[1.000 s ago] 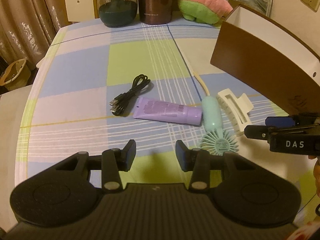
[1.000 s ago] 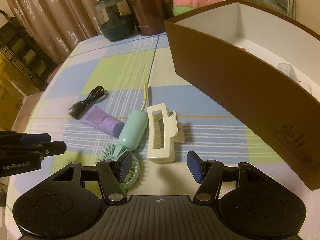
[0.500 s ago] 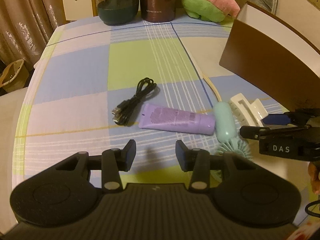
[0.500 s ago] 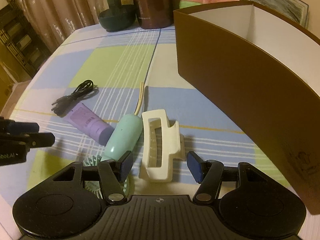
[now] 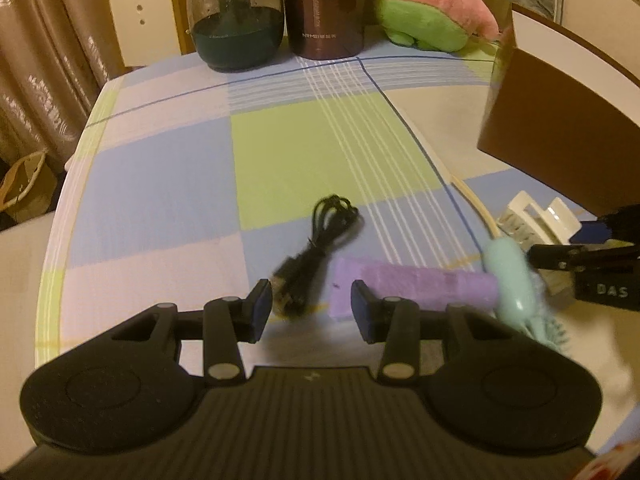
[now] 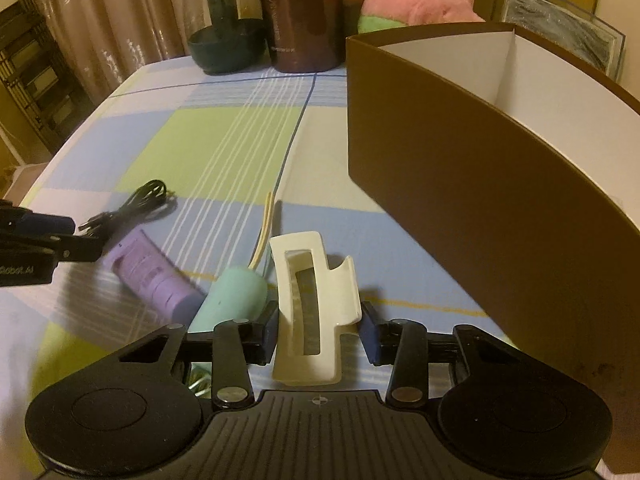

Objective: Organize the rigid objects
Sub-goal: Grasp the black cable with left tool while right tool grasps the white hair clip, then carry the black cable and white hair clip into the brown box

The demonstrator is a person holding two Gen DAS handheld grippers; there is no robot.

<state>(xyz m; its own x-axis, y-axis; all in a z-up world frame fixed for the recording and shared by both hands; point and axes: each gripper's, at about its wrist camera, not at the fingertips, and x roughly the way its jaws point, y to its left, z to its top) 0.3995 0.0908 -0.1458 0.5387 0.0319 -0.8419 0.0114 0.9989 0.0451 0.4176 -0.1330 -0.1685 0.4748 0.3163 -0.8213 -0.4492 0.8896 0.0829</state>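
Note:
A cream hair claw clip (image 6: pixel 310 304) lies on the checked tablecloth, and my right gripper (image 6: pixel 320 334) is open with its jaws on either side of it. The clip also shows in the left wrist view (image 5: pixel 536 218). A mint handheld fan (image 6: pixel 232 300) lies just left of the clip, and a purple tube (image 6: pixel 150 276) left of that. My left gripper (image 5: pixel 306 310) is open and empty, low over the table near the purple tube (image 5: pixel 416 286) and a coiled black cable (image 5: pixel 316 250).
A tall brown box (image 6: pixel 480 216) with white inside stands at the right. At the table's far edge stand a dark glass jar (image 5: pixel 236 16), a brown canister (image 5: pixel 326 8) and a pink plush toy (image 5: pixel 428 12). Curtains hang at the left.
My right gripper has moved forward until the claw clip sits between its open jaws. My left gripper has moved forward toward the cable and the purple tube.

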